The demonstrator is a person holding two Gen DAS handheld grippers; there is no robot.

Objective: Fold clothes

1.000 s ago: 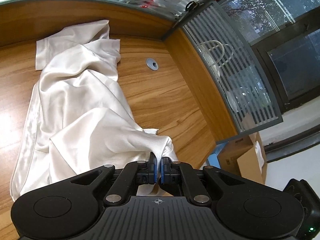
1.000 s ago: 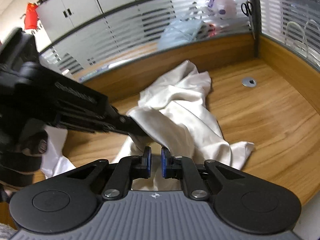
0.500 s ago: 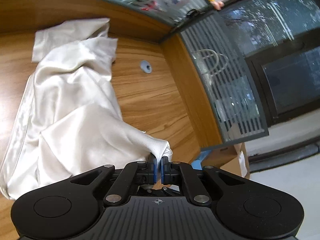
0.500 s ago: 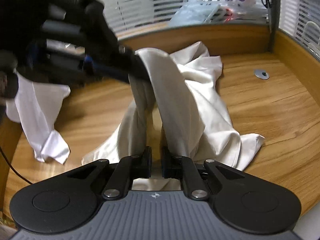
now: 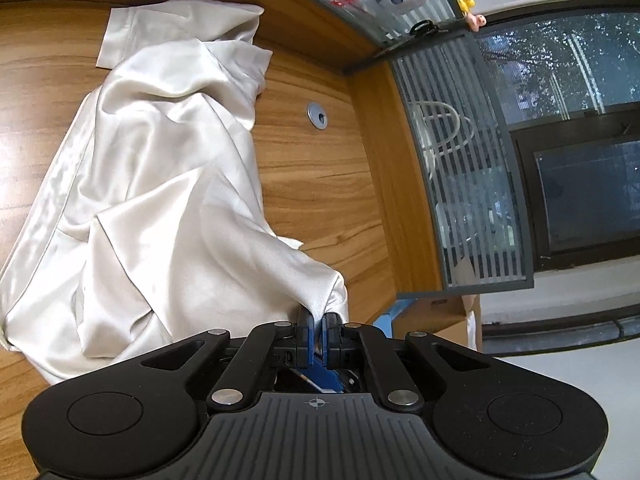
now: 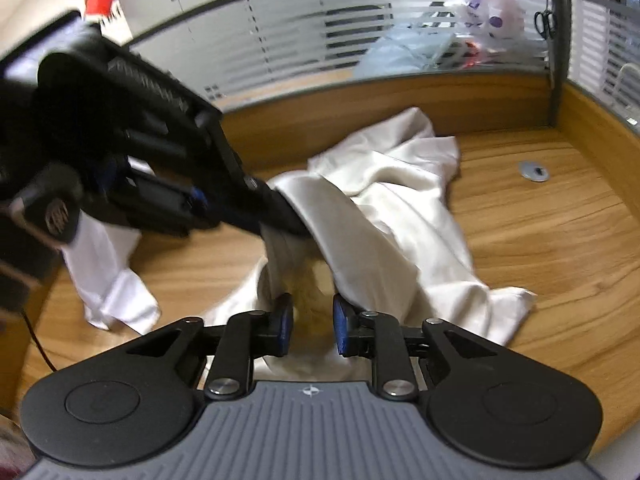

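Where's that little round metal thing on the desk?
The round metal grommet sits in the wooden desk at the right wrist view's far right, just beyond the cream garment, near the corner partition.

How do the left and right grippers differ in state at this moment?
The left gripper is shut on a bunched fold of the cream satin garment; the right gripper has just been opening, with a clear gap between its pads.
The left gripper lifts its fold off the wooden desk; the right gripper grips nothing, with cloth lying below its jaws.
Both point down at the same garment.
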